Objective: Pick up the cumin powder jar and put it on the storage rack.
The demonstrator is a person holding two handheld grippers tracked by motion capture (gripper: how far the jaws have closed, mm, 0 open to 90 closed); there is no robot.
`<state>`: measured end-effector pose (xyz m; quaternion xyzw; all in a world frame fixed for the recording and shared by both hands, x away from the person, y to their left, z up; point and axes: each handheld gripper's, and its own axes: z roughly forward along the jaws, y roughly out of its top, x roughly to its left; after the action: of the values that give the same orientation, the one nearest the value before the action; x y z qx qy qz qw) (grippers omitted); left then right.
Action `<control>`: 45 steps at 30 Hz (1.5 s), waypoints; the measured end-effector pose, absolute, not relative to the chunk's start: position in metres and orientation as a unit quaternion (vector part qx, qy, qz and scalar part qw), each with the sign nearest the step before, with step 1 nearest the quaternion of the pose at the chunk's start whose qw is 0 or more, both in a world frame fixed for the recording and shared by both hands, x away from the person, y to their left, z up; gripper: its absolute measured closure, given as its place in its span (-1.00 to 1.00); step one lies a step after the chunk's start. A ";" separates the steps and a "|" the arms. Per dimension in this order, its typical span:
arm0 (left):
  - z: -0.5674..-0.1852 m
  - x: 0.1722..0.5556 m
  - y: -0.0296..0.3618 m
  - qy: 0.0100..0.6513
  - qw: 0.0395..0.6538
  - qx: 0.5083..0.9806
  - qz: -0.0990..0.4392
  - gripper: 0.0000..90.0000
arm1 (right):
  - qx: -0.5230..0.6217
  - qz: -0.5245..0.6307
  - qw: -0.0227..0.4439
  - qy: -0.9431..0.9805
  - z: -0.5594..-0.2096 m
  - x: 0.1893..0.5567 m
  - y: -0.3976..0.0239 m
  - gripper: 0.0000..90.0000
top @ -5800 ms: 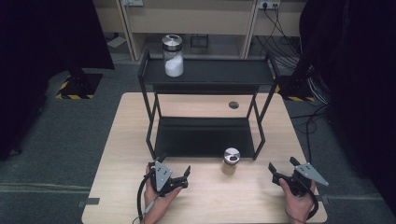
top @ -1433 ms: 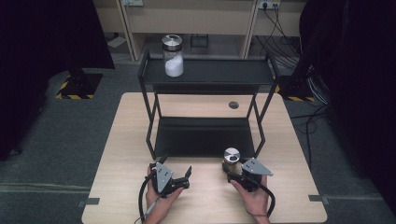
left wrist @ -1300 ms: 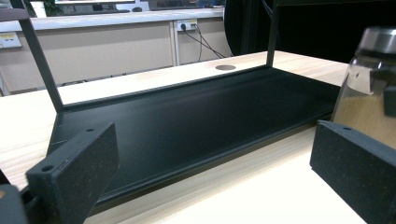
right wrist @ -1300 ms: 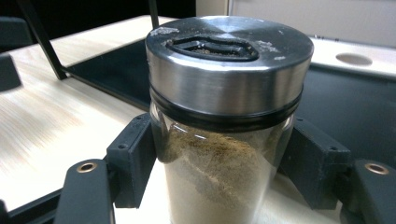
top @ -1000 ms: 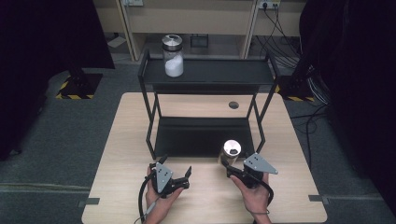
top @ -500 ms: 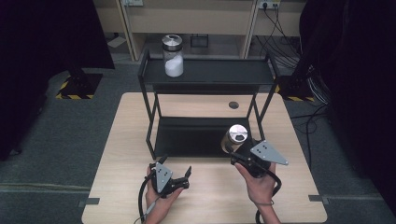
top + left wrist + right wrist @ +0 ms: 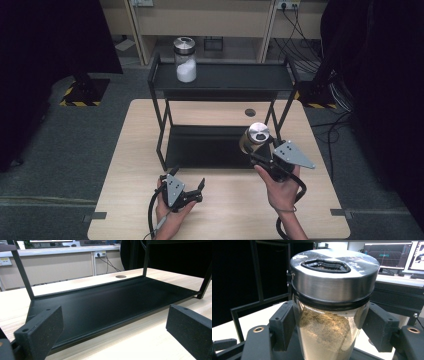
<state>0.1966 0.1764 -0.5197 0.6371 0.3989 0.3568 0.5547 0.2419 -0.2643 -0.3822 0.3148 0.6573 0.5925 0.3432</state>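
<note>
Your right tool (image 7: 256, 154) grips a steel-lidded jar of brown powder (image 7: 254, 140), upright, lifted off the table (image 7: 125, 200) at the black rack (image 7: 220, 80)'s front right corner. The top shelf, holding a white-powder jar (image 7: 185, 66), lies up and ahead. Your left tool (image 7: 192, 187) rests wide apart, empty.

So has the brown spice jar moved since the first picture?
Yes. The brown spice jar stood on the table before the rack; now the right gripper holds it raised by the rack's right legs.
</note>
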 end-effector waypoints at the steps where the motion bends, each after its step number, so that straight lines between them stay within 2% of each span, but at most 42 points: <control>1: -0.520 0.197 0.176 0.399 0.555 0.637 0.357 -0.99 | 0.317 0.593 0.342 0.656 -0.381 0.242 -0.264 -0.30; 45: -0.520 0.196 0.176 0.399 0.553 0.637 0.359 -0.99 | 0.305 0.598 0.376 0.639 -0.327 0.253 -0.267 -0.30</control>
<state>0.1962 0.1756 -0.5196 0.6372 0.3993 0.3589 0.5530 0.2532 -0.2671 -0.3269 0.3051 0.6389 0.5977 0.3762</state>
